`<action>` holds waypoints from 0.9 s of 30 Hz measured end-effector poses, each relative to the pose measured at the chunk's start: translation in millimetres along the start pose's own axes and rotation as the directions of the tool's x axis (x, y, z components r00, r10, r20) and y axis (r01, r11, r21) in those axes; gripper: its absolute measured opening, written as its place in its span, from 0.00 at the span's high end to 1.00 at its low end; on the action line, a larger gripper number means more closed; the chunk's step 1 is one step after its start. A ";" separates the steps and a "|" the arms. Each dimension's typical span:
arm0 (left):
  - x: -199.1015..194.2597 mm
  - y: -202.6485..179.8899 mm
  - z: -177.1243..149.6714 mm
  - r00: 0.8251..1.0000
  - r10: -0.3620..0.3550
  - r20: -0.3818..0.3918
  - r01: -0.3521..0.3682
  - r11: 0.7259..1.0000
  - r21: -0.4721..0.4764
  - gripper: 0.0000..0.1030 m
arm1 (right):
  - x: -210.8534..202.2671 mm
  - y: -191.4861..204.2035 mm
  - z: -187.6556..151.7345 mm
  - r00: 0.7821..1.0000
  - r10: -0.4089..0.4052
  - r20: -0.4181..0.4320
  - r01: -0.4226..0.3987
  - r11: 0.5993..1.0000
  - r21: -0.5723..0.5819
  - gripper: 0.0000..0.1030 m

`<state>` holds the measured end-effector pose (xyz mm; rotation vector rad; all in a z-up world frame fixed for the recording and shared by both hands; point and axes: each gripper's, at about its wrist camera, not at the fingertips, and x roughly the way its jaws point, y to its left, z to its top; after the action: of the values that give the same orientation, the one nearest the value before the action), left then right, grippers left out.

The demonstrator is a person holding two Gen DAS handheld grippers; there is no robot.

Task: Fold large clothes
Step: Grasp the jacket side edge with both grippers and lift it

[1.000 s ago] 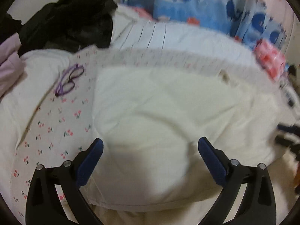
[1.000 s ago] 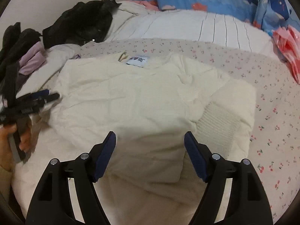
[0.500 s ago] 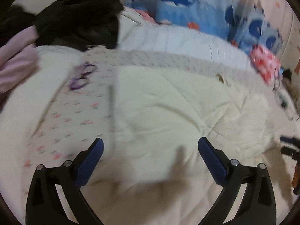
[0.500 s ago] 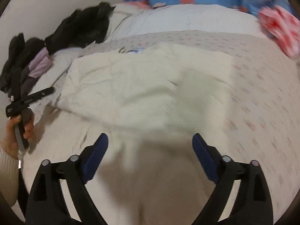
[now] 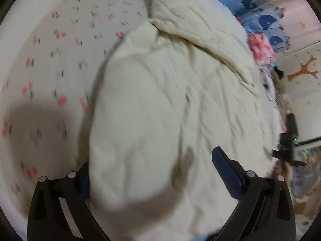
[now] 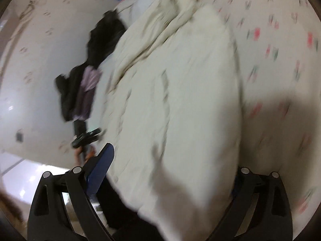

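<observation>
Garment: large cream-coloured soft garment [image 5: 160, 92], creased, lying on the bed; in the right wrist view [image 6: 180, 100] it fills the middle of the frame.
Bed: covered by a pale sheet printed with small red cherries [image 5: 50, 64], bare to one side of the garment in both views.
Left gripper: black frame with blue pads [image 5: 150, 172], fingers spread wide; the garment's near edge bulges up between them and hides the left pad; no pad is seen pressing the cloth.
Right gripper: same build [image 6: 172, 172], fingers released and standing wide, having just been opening; the garment's edge lies between them, covering the right pad, not clamped.
Other gripper in view: the left tool and the hand holding it [image 6: 84, 140] show beyond the garment's far edge.
Surroundings: dark clothes with a lilac piece [image 6: 86, 80] heaped beside the garment; blue whale-print fabric [image 5: 260, 20] and a pink bundle [image 5: 260, 48] beyond it.
Image quality: both views blurred.
</observation>
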<state>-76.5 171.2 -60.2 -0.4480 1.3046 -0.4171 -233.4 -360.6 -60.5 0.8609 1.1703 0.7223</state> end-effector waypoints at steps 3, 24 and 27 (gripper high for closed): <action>-9.2 7.8 -16.6 0.994 -0.104 -0.027 0.102 0.993 -0.059 0.06 | -4.6 1.6 -16.5 0.997 0.070 -0.028 -0.070 0.998 0.004 0.10; -86.8 -38.1 -41.1 0.959 -0.231 0.164 0.251 0.962 -0.111 0.85 | -34.6 106.0 -23.7 0.923 0.274 0.269 -0.216 0.950 -0.224 0.86; -107.9 -57.6 -39.9 0.935 -0.296 0.197 0.317 0.944 -0.090 0.85 | -51.2 138.8 -17.4 0.907 0.303 0.294 -0.229 0.938 -0.260 0.86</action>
<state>-140.9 176.8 51.0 -0.7807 1.0880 -0.5470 -268.6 -331.8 81.4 0.9233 0.6639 0.8753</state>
